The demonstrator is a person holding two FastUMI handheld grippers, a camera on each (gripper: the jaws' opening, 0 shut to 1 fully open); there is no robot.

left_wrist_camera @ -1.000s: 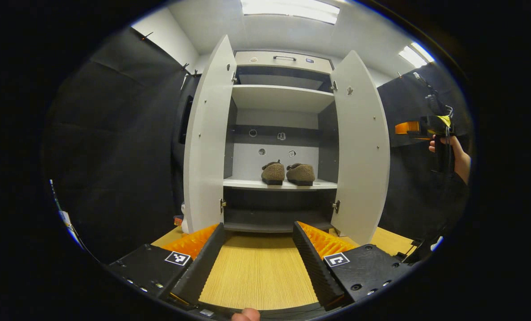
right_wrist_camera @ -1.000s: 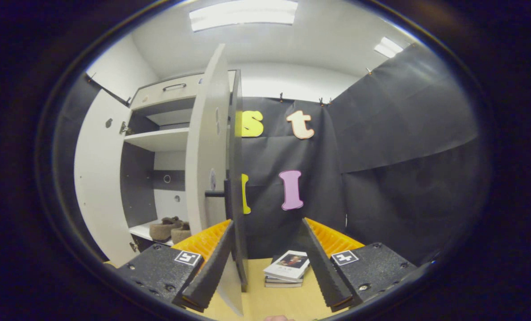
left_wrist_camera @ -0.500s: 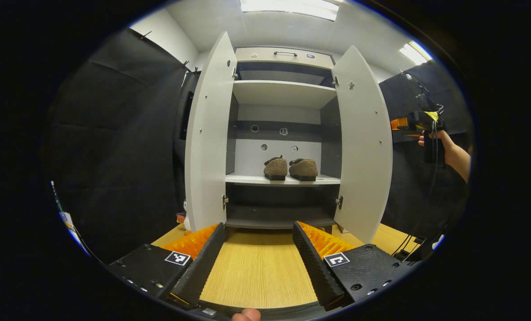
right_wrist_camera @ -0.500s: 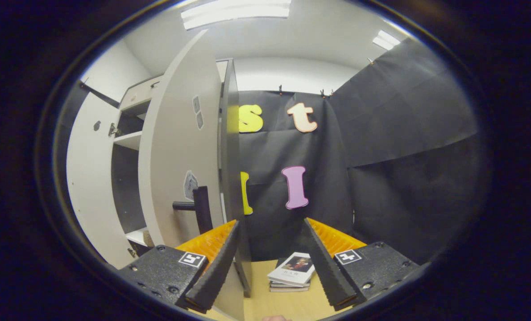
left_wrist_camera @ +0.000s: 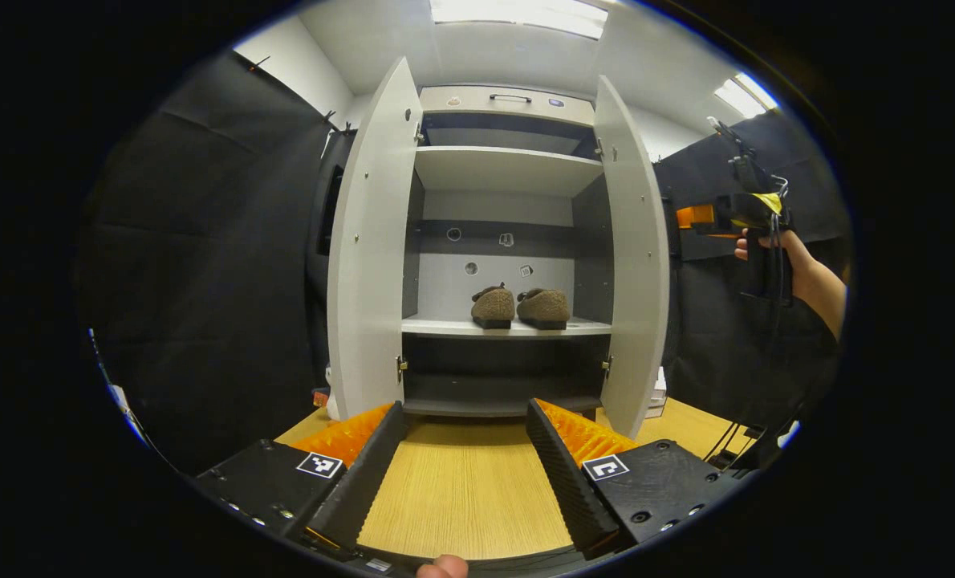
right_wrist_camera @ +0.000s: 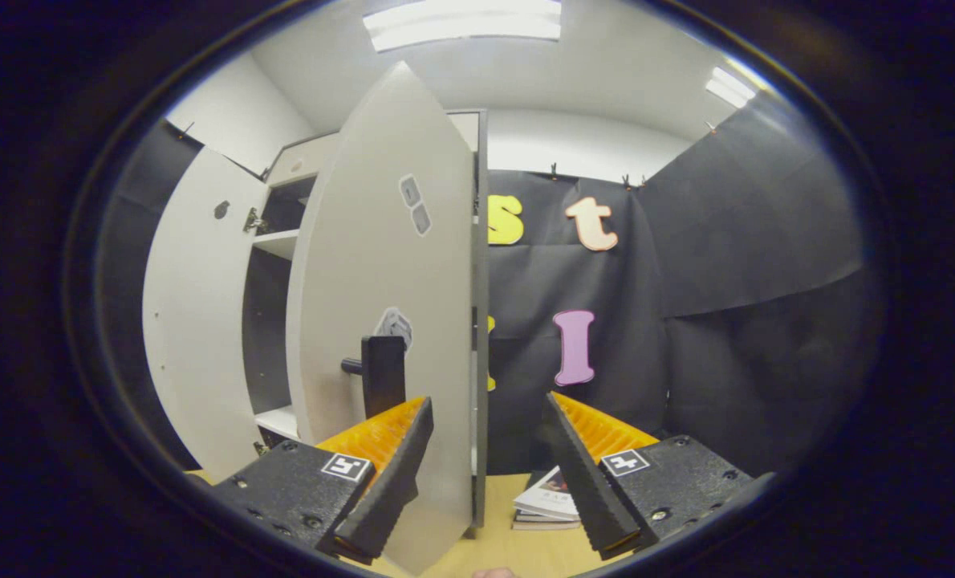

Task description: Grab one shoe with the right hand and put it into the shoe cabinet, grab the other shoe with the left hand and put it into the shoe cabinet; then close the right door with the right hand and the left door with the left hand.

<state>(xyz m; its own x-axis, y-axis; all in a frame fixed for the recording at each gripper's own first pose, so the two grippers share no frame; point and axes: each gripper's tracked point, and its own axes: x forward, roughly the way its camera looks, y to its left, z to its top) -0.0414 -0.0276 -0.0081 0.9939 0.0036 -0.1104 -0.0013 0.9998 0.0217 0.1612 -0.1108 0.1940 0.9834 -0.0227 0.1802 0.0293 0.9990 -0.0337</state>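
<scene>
Right gripper view: right door [right_wrist_camera: 381,305] just beyond the open-jawed right gripper [right_wrist_camera: 484,474].

Right tongs [right_wrist_camera: 481,474] spread apart, nothing between the fingers. Right door [right_wrist_camera: 381,321] part-swung, outer face toward camera; its dark handle [right_wrist_camera: 381,376] sits just above the left finger [right_wrist_camera: 389,470]. Left door [right_wrist_camera: 197,321] open beyond it. Stack of books [right_wrist_camera: 546,507] on counter [right_wrist_camera: 501,546], near cabinet base.
</scene>
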